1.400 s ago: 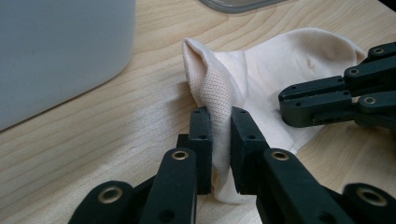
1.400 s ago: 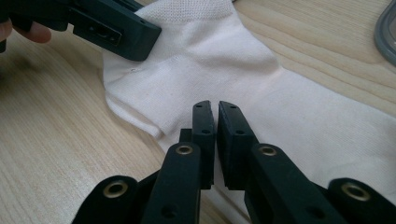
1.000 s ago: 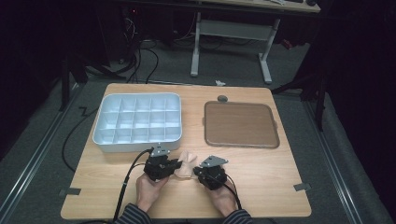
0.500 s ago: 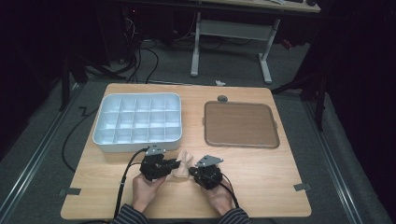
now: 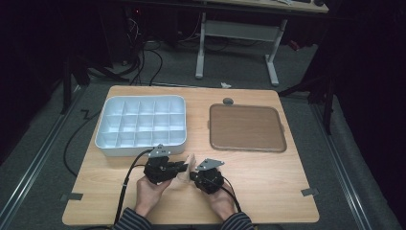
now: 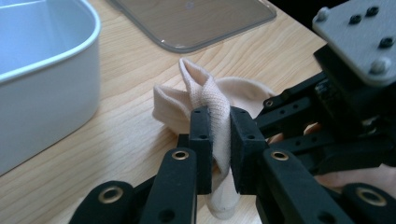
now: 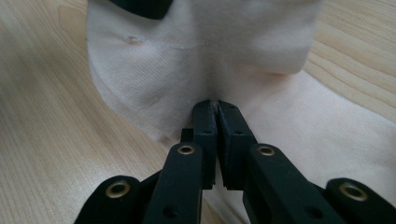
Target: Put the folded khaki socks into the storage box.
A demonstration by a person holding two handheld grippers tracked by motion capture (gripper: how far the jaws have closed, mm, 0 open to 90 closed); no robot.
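A beige sock (image 5: pixel 187 164) lies bunched on the wooden table (image 5: pixel 268 182) near its front edge, between my two grippers. My left gripper (image 5: pixel 181 167) is shut on a raised fold of the sock (image 6: pixel 205 91), and its pads (image 6: pixel 201 135) press the fabric from both sides. My right gripper (image 5: pixel 193 176) faces it from the right and is shut on another part of the sock (image 7: pixel 187 65), with a thin pinch of cloth between its closed fingertips (image 7: pixel 205 116). The left gripper view also shows the right gripper's body (image 6: pixel 345 88) close by.
A white tray (image 5: pixel 101 142) with several empty compartments stands at the back left, close to the left gripper; its wall (image 6: pixel 46 93) is just beside the sock. A flat brown tray (image 5: pixel 246 128) lies at the back right. A small grey disc (image 5: pixel 228 101) sits behind it.
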